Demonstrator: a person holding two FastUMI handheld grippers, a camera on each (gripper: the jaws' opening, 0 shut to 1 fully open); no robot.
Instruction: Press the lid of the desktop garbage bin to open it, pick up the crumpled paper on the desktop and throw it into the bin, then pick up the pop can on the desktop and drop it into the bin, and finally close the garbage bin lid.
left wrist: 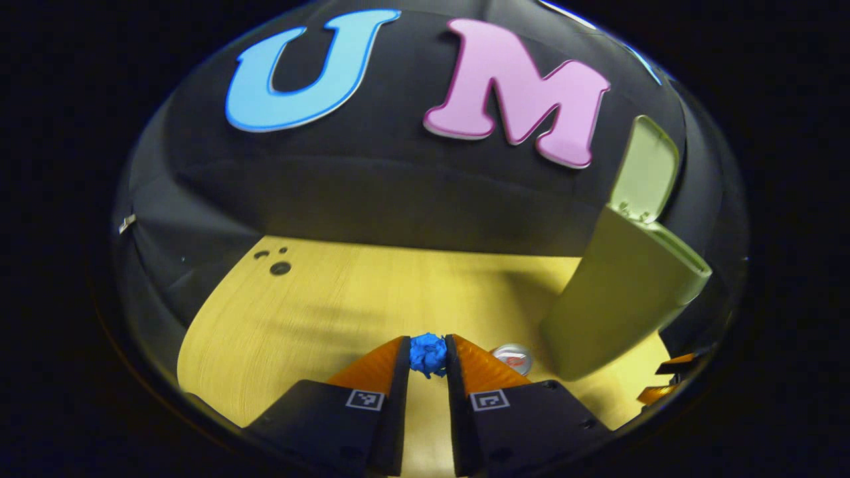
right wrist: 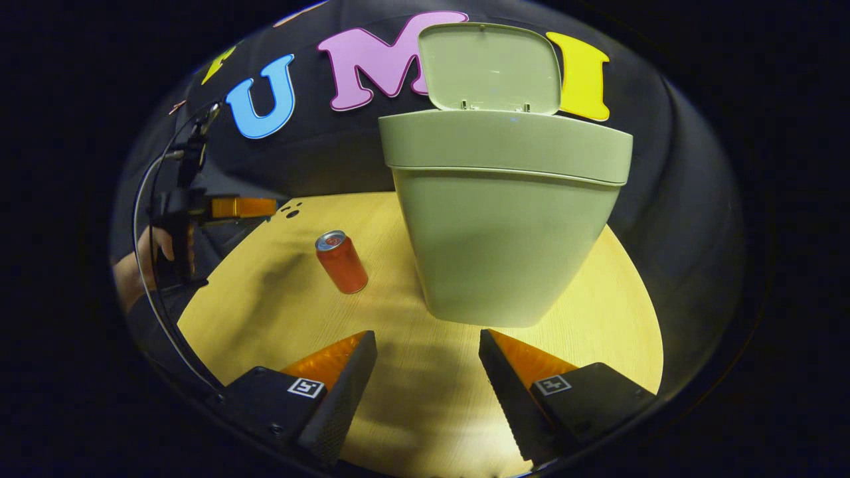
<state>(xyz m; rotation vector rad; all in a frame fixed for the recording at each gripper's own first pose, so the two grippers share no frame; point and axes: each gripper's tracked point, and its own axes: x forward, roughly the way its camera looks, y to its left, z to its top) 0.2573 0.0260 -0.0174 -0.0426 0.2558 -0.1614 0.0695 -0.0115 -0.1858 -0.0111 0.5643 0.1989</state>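
Crumpled paper (left wrist: 427,354) sat pinched between your left gripper (left wrist: 428,362) fingers above the desktop (left wrist: 319,312). Your right gripper (right wrist: 428,372) gaped before the bin (right wrist: 501,219), lid (right wrist: 490,66) raised; pop can (right wrist: 341,262) upright.

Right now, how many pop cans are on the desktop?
1. The pop can stands upright on the desktop, left of the open bin; others could be hidden behind it.
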